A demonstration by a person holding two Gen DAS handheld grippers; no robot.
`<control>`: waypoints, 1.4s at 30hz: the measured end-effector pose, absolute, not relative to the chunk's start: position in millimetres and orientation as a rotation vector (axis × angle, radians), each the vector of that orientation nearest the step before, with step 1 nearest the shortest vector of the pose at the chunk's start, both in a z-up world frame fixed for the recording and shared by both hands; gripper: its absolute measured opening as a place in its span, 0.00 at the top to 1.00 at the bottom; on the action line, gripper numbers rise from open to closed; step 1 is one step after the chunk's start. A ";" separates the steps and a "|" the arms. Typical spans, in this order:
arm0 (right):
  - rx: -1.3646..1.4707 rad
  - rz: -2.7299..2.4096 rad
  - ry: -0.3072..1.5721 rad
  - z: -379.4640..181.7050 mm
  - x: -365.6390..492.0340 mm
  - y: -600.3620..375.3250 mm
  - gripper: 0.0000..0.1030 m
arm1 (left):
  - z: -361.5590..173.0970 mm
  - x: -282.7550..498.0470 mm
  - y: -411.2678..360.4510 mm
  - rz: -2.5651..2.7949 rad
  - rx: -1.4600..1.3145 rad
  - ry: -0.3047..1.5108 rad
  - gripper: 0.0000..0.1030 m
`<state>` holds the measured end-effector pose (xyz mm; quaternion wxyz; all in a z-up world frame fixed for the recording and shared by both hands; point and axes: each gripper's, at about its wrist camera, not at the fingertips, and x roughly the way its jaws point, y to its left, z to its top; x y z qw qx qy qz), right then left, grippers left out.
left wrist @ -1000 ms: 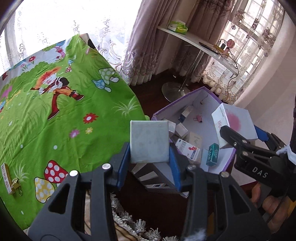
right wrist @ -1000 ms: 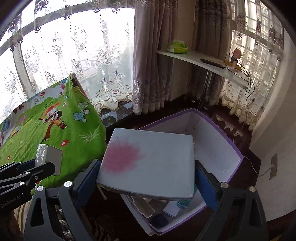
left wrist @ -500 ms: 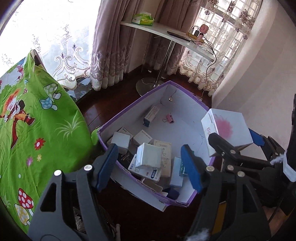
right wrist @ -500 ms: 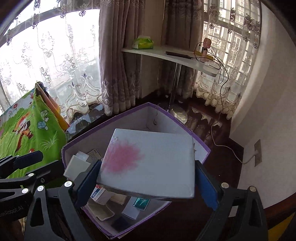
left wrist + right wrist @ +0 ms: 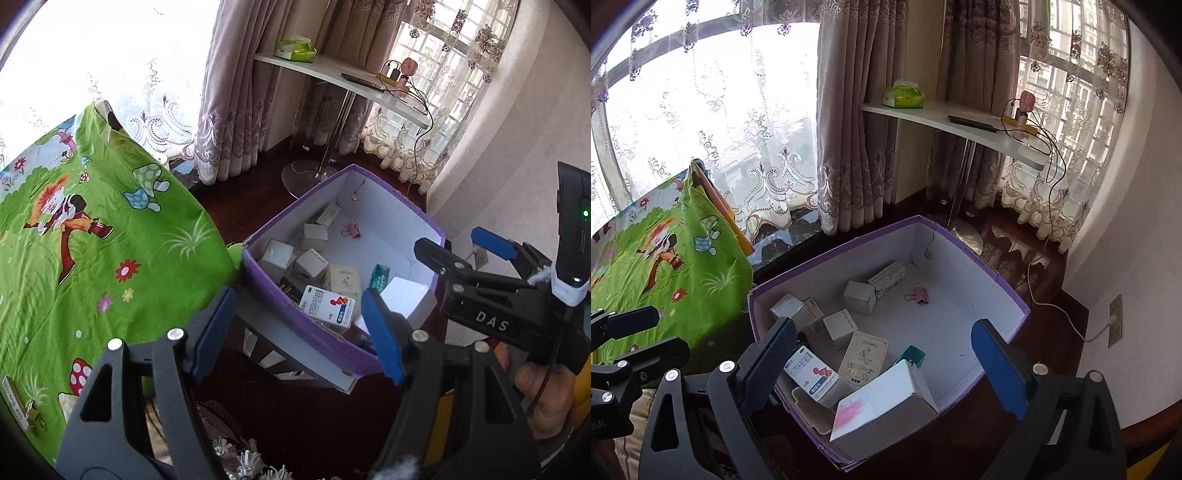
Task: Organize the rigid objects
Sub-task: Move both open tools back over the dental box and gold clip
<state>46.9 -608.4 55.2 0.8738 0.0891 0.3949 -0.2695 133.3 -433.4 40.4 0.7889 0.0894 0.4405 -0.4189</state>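
Green cartoon cloth (image 5: 92, 258) at left with a binder clip (image 5: 31, 413) lying on it. Left gripper (image 5: 295, 332) spread, empty. Purple box (image 5: 1015, 306) holds small cartons plus white pink-stained box (image 5: 882, 402). Right gripper (image 5: 882, 362) spread, empty. Drop looks done; next, fetch the clip. Dark floor, lace curtains, white shelf (image 5: 960, 125).
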 end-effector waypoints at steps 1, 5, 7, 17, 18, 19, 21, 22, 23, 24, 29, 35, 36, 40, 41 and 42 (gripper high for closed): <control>0.179 -0.555 0.824 56.4 49.0 -604.3 0.06 | 42.1 134.4 -424.6 -0.893 0.191 0.945 0.29; 0.151 -0.519 0.830 60.1 58.4 -587.9 0.06 | 45.6 142.3 -383.7 -0.837 0.179 0.929 0.29; 0.138 -0.501 0.833 61.4 62.8 -578.8 0.06 | 45.4 148.5 -359.3 -0.797 0.170 0.930 0.29; 0.071 -0.344 0.845 72.3 89.1 -513.2 0.06 | 33.7 184.6 -217.3 -0.506 0.044 0.987 0.29; 0.063 -0.324 0.846 73.8 92.1 -505.2 0.06 | 31.8 188.5 -202.5 -0.475 0.029 0.991 0.29; 0.054 -0.307 0.845 75.2 95.2 -497.0 0.06 | 29.3 192.9 -187.0 -0.442 0.016 0.995 0.29; 0.043 -0.265 0.847 78.0 101.7 -480.5 0.06 | 23.7 199.8 -159.5 -0.381 -0.010 1.007 0.29; 0.039 -0.245 0.849 79.3 104.9 -472.7 0.06 | 19.8 204.1 -146.2 -0.353 -0.022 1.019 0.29; 0.032 -0.226 0.849 80.8 108.2 -464.5 0.06 | 15.8 207.1 -134.7 -0.325 -0.033 1.030 0.29; 0.023 -0.209 0.849 82.4 111.2 -456.5 0.06 | 12.0 209.4 -123.7 -0.299 -0.046 1.039 0.29; -0.009 -0.105 0.855 89.0 127.6 -410.1 0.06 | -7.0 222.0 -87.3 -0.198 -0.070 1.074 0.29; -0.081 0.036 0.876 89.8 148.6 -341.5 0.06 | -32.7 236.7 -69.1 -0.122 -0.095 1.117 0.29; -0.087 0.055 0.884 88.5 152.0 -331.2 0.06 | -36.0 238.5 -66.8 -0.112 -0.097 1.121 0.29; -0.124 0.113 0.908 81.5 166.9 -292.2 0.06 | -49.6 248.1 -61.2 -0.085 -0.102 1.148 0.29; -0.134 0.123 0.917 78.9 170.2 -283.2 0.06 | -53.1 250.6 -60.9 -0.083 -0.103 1.158 0.29; -0.143 0.134 0.926 76.3 174.1 -275.2 0.06 | -55.6 252.7 -60.9 -0.082 -0.105 1.164 0.29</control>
